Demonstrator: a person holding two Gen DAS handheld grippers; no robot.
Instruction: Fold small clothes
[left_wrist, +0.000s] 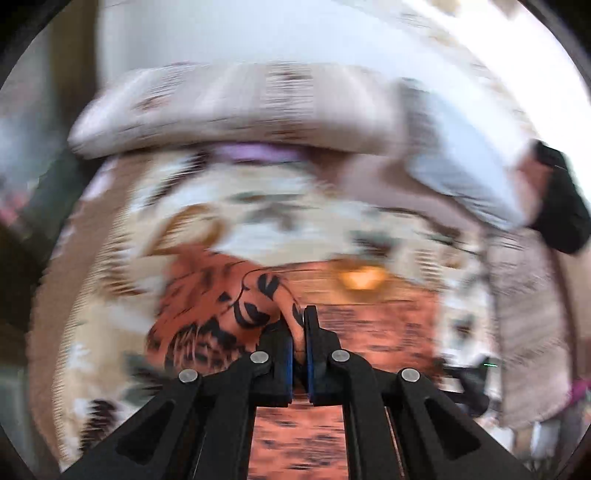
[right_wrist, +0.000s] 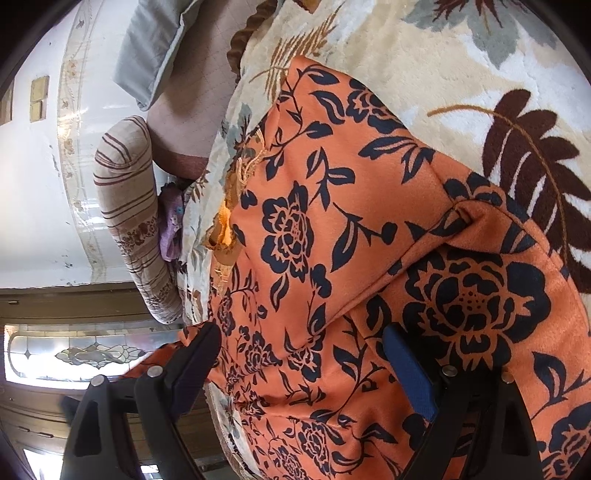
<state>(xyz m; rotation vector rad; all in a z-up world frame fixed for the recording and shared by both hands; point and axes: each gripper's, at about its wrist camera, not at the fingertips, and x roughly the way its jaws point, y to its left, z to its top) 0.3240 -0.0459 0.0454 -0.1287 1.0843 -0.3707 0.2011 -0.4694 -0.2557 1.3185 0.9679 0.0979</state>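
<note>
An orange garment with a dark floral print (right_wrist: 332, 236) lies on a cream blanket with leaf patterns (right_wrist: 461, 66). In the right wrist view one part of it is folded over the rest. My right gripper (right_wrist: 303, 343) is open, its fingers spread just above the cloth. In the blurred left wrist view my left gripper (left_wrist: 299, 325) is shut on a bunched edge of the orange garment (left_wrist: 236, 295) and holds it up off the blanket (left_wrist: 258, 218).
A striped bolster pillow (right_wrist: 129, 218) lies at the bed's head and shows blurred in the left wrist view (left_wrist: 236, 107). A grey-blue pillow (right_wrist: 155, 48), a purple cloth (right_wrist: 171, 225) and a white wall are beside it. A wooden window frame (right_wrist: 74, 302) is nearby.
</note>
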